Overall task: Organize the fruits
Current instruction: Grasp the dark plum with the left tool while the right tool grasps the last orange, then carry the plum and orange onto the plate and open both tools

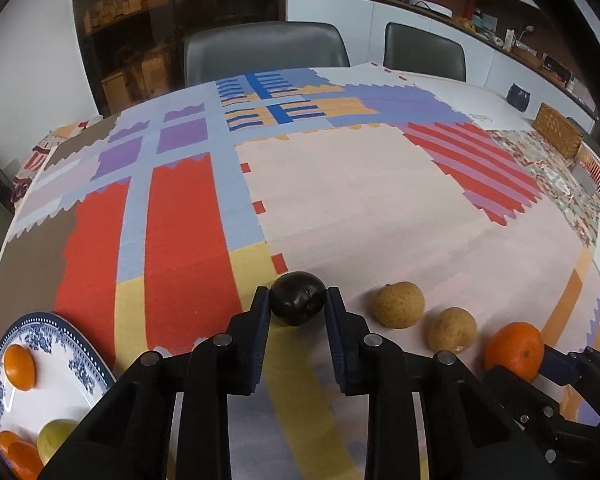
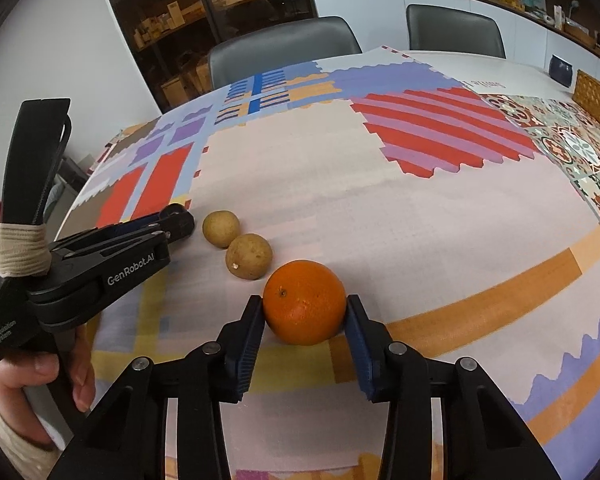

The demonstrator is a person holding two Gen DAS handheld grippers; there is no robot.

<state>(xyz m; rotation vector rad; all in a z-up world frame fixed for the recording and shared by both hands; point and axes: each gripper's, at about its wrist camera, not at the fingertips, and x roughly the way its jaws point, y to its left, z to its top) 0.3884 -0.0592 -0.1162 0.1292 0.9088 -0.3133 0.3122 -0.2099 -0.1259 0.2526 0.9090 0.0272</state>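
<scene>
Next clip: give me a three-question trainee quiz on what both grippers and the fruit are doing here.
1. True or false: the left gripper brackets the orange.
2. Which fruit sits between the right gripper fingers?
3. How many tan fruits lie between the dark fruit and the orange? A) one B) two C) three

Key: 1 false, it brackets the dark fruit. 2 the orange. 3 B.

Orange (image 2: 305, 302), dark fruit (image 1: 297, 298) gripped (tan pair (image 1: 399, 304) loose).
</scene>
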